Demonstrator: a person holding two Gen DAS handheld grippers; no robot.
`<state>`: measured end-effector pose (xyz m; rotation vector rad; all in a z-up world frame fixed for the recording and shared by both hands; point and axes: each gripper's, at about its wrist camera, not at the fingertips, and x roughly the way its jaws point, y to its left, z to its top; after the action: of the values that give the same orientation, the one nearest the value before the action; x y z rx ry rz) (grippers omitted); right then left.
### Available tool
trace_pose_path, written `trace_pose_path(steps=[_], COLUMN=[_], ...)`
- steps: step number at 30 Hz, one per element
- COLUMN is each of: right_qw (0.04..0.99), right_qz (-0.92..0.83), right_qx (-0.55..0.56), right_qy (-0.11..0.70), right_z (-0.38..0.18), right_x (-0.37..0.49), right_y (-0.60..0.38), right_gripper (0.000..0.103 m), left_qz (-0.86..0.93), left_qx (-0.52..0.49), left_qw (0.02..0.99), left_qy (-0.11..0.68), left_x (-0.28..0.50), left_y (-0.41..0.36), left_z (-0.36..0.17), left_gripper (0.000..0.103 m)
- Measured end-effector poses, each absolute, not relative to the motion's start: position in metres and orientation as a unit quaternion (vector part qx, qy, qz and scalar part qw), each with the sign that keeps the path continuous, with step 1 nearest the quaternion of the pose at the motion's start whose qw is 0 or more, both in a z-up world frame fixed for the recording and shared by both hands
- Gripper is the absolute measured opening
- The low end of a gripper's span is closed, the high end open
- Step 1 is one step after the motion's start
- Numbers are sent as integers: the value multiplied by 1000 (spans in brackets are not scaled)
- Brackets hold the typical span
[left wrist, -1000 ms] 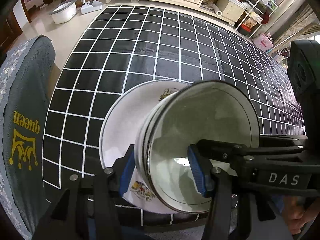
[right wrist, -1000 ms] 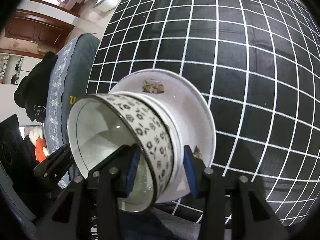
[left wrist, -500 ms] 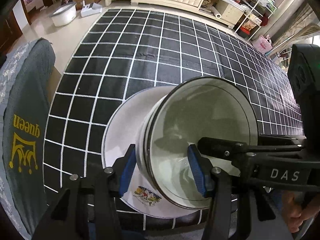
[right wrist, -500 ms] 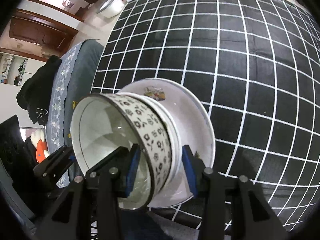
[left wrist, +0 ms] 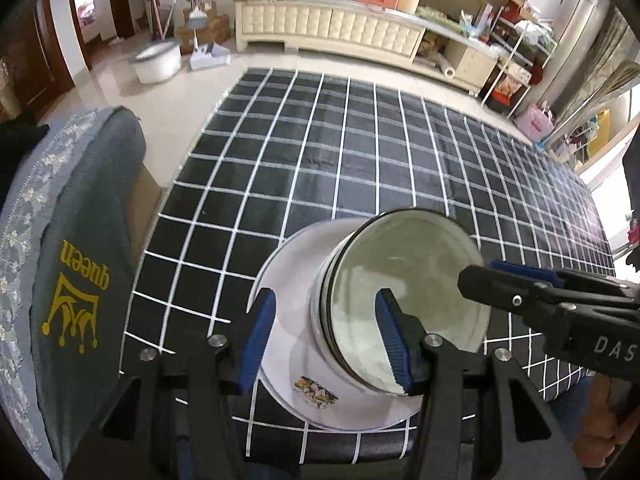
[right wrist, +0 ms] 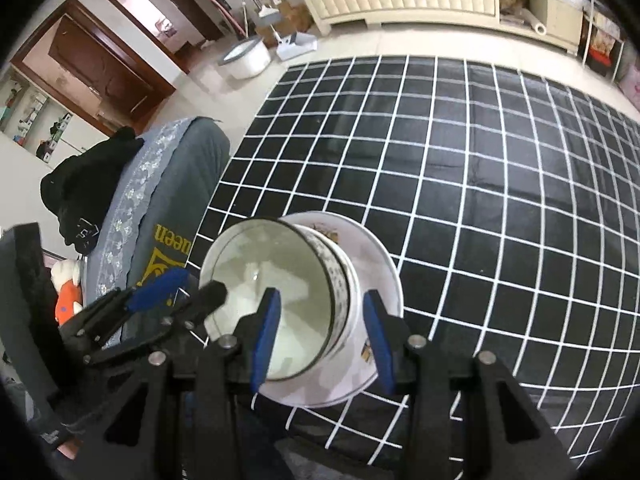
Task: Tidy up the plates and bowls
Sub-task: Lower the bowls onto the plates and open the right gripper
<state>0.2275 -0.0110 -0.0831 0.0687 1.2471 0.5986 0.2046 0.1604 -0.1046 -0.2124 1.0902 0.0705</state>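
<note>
Nearest me, the left gripper (left wrist: 324, 332) has its fingers spread wide, straddling the bowl's (left wrist: 404, 300) left wall without pinching it; the right gripper (right wrist: 320, 332) straddles the right wall, equally open, apparently gripping nothing, though the fisheye blurs contact. The bowl sits on the plate (left wrist: 288, 280), directly ahead of both. Beyond stretches the checked tabletop (left wrist: 360, 152).
</note>
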Motion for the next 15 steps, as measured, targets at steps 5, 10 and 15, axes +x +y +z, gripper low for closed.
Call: trace_pose_path(steps=[5,10,15], right_qw=[796,825,853], right_qz=[272,273,259], right_qx=[23,18,14], right_qy=[540,494,452], right_z=[-62,-36,-14], right_x=[211,188,165], right_y=[-18,-28,-51], right_gripper=[47,47,47], left_qz=[38,32,14], left_qx=[-83,-65,-75], left_qw=[875,897,908], left_qy=[475,436,413], left_x=[186,169,149], left_y=[152,135,118], left_z=[-77,-51,-28], left_gripper=[50,54,58])
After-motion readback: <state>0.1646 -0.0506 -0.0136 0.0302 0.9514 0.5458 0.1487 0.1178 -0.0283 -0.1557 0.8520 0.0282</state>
